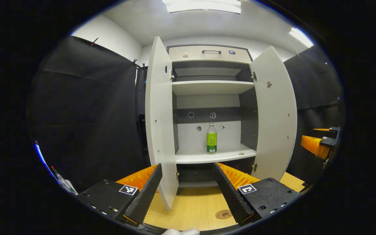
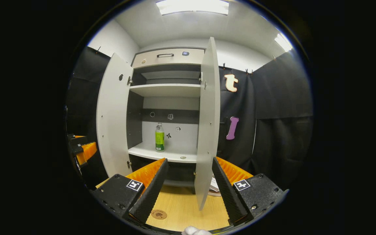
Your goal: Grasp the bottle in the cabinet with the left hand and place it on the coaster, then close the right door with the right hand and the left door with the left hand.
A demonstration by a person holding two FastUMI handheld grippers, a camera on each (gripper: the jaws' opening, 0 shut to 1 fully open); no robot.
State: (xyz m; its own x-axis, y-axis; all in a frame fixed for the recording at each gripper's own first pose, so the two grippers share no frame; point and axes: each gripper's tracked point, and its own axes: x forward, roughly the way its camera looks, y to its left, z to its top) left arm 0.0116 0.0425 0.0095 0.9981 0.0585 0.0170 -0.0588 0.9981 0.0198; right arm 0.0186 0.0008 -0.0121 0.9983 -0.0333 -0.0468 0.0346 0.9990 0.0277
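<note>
A clear bottle with a green label (image 1: 211,138) stands upright on the lower shelf of the white cabinet (image 1: 214,156), also seen as the bottle (image 2: 159,137) in the right gripper view. Both doors stand wide open: the left door (image 1: 159,124) and the right door (image 1: 275,114). A round brown coaster (image 1: 223,214) lies on the wooden table in front; the coaster (image 2: 159,214) is by my right gripper's left finger. My left gripper (image 1: 188,192) is open, well short of the cabinet. My right gripper (image 2: 188,189) is open too, with the right door's edge (image 2: 207,124) ahead between its fingers.
The wooden table (image 1: 191,205) runs from the grippers to the cabinet's foot. Black cloth walls close in on both sides. A top drawer with a handle (image 1: 211,51) sits above the shelves. Some papers (image 2: 214,185) lie right of the right door. Pens (image 1: 60,179) show at far left.
</note>
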